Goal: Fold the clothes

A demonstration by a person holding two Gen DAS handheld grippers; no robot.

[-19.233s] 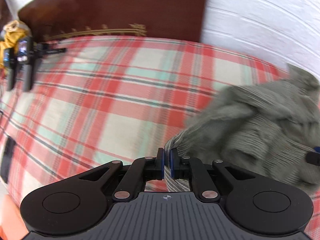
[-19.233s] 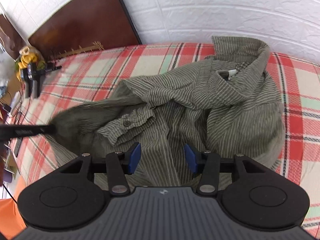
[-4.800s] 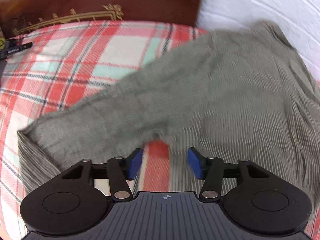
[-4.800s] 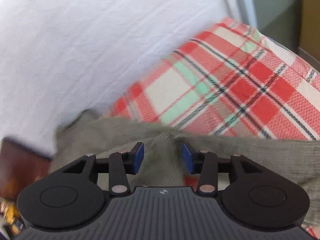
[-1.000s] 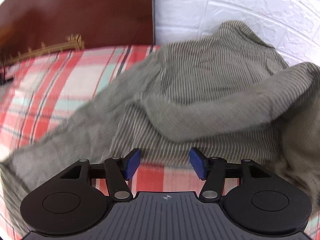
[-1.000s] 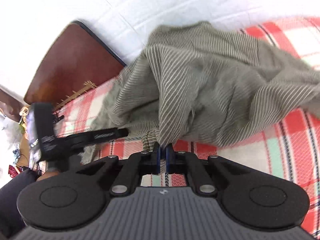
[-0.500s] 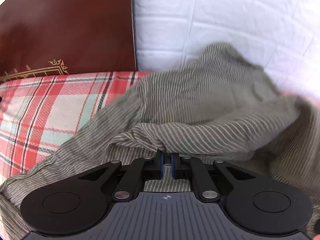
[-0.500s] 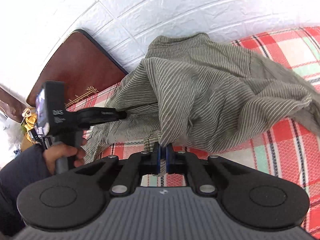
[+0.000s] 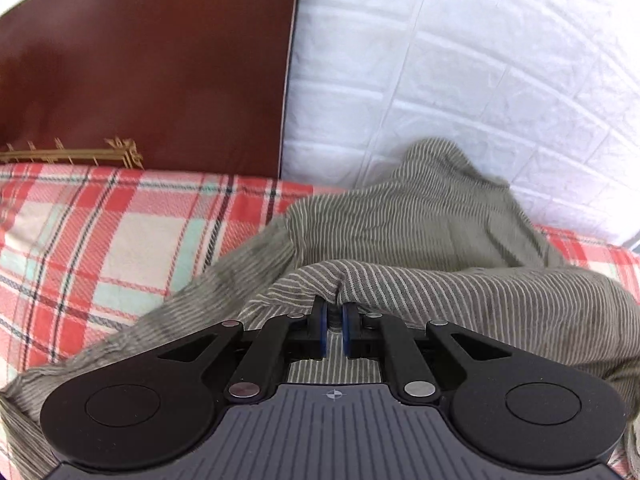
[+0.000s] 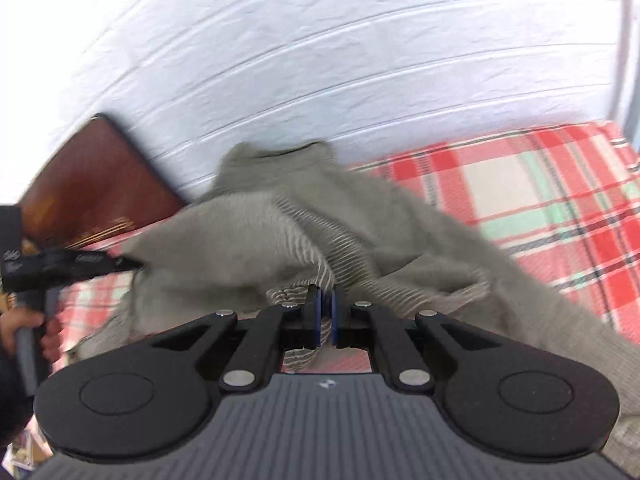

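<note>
Nearest in each wrist view, the blue pads are pressed together on cloth. The left gripper (image 9: 334, 322) pinches a bunched ridge of the grey-green striped shirt (image 9: 420, 240); the right gripper (image 10: 325, 312) pinches another gathered edge of the same shirt (image 10: 360, 220).

From both tongs the shirt runs away toward the far side. It is heaped and rumpled on the red plaid bedspread (image 9: 100, 248), with its far edge riding up against the white brick-pattern wall (image 9: 460, 80), just right of the dark wooden headboard (image 9: 140, 60).

In the right wrist view the left gripper (image 10: 132, 263) shows at the left, held in a hand (image 10: 24, 330), its tip at the shirt's left side. So the two held points lie left and right of each other, with loose cloth sagging between them.

My judgement: a fold is being carried, and what matters is keeping the span between the two grips taut and level. Motion blur hides which shirt edges are held.
</note>
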